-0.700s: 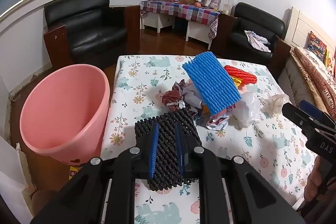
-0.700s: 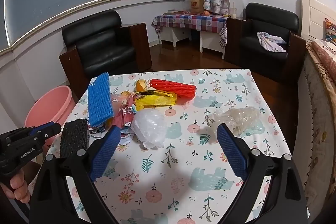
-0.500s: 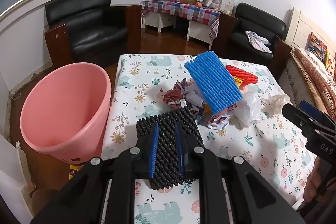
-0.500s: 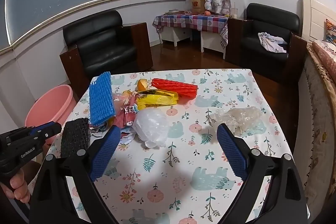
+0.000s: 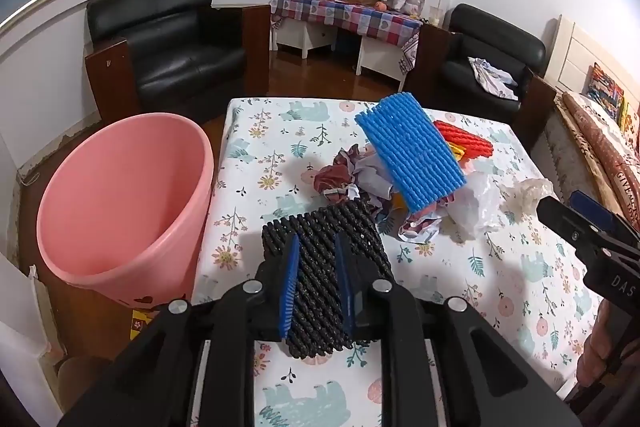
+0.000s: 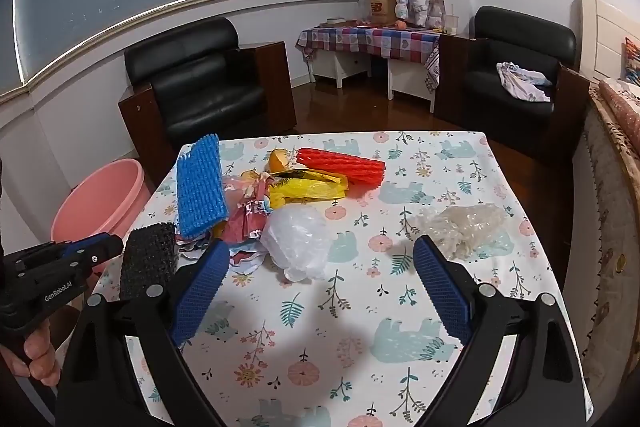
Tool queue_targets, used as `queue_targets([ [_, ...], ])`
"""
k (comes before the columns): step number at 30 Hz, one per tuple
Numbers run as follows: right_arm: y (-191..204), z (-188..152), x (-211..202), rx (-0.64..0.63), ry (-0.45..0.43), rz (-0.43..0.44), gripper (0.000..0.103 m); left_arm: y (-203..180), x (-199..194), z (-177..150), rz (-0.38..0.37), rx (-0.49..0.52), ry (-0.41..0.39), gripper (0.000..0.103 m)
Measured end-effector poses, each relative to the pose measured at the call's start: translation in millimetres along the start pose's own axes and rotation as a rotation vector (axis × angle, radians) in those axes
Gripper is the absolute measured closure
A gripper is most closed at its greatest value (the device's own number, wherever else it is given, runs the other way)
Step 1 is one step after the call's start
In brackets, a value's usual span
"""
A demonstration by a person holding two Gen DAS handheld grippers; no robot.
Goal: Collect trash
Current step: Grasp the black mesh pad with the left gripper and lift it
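My left gripper (image 5: 318, 287) is shut on a black foam net (image 5: 324, 251), lifted a little above the table's near left corner. The same black foam net (image 6: 150, 263) shows at the left of the right wrist view, held by my left gripper (image 6: 116, 247). A pink bin (image 5: 120, 199) stands on the floor just left of the table. My right gripper (image 6: 320, 275) hangs open over the tablecloth, nothing between its pads. Ahead of it lie a white plastic bag (image 6: 296, 239), a clear crumpled wrap (image 6: 464, 227), a blue foam net (image 6: 200, 187), a red foam net (image 6: 340, 167) and a yellow wrapper (image 6: 308, 187).
The table wears a floral cloth (image 6: 420, 187). Crumpled paper (image 5: 352, 175) lies under the blue foam net (image 5: 412, 151). Black armchairs (image 6: 200, 83) stand beyond the table, a bed edge (image 5: 600, 155) at the right. A hand (image 6: 36, 351) grips the left tool.
The left gripper with the black foam net has risen slightly and drifted a little toward the pink bin. The right gripper has crept forward, still open.
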State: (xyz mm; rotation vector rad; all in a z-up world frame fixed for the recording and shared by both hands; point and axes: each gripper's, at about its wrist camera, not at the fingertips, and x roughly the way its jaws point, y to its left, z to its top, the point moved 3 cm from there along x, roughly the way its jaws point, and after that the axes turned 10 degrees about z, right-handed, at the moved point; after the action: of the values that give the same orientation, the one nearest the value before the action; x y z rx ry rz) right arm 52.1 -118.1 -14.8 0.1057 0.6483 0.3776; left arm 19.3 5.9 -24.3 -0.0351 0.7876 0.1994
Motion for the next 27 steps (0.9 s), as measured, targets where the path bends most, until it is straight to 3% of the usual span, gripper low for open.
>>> queue_targets([
  [16,3.6,-0.1,2.4,-0.014,0.003,0.010,0.010,0.2,1.8,-1.2,0.001,0.000,0.002,0.068],
  [19,3.7,-0.3,3.2,-0.015,0.008,0.013,0.014,1.0,3.3,-3.4,0.000,-0.002,0.006,0.067],
  [27,1.9,-2.1,4.3,-0.005,0.010,0.018,0.015,0.3,6.7,-6.7,-0.003,0.001,0.024,0.060],
])
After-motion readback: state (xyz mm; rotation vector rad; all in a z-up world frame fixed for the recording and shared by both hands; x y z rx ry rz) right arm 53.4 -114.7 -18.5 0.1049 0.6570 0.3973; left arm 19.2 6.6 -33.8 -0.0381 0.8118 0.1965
